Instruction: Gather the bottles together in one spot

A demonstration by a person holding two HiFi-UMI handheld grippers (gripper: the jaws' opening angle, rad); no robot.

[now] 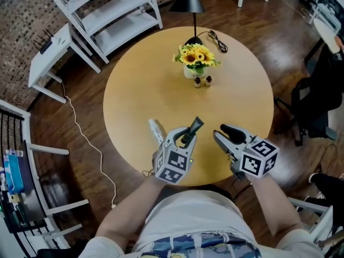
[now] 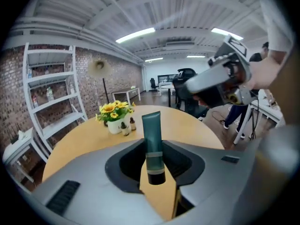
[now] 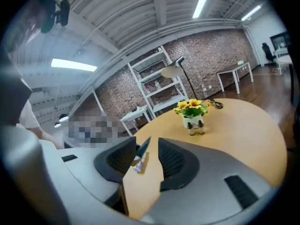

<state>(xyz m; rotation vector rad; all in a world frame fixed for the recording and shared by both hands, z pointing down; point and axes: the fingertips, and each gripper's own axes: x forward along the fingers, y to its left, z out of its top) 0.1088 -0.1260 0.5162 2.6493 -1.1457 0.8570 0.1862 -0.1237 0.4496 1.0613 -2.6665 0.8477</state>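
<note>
My left gripper [image 1: 189, 136] is shut on a dark green tube [image 1: 194, 127], lifted off the round wooden table [image 1: 134, 95]. In the left gripper view the tube [image 2: 152, 139] stands up between the jaws, cap end down. A white tube [image 1: 155, 130] lies on the table just left of that gripper, and it also shows as the white tube [image 3: 139, 163] through the right jaws. Two small brown bottles [image 1: 202, 81] stand in front of the sunflower pot [image 1: 194, 61] at the far side. My right gripper [image 1: 226, 134] hangs over the near edge, open and empty.
A black lamp [image 1: 187, 1] and its cable [image 1: 217, 41] sit at the table's far edge. White shelving [image 1: 113, 9] and a small white side table [image 1: 51, 58] stand beyond on the left. A dark chair [image 1: 314, 101] is at the right.
</note>
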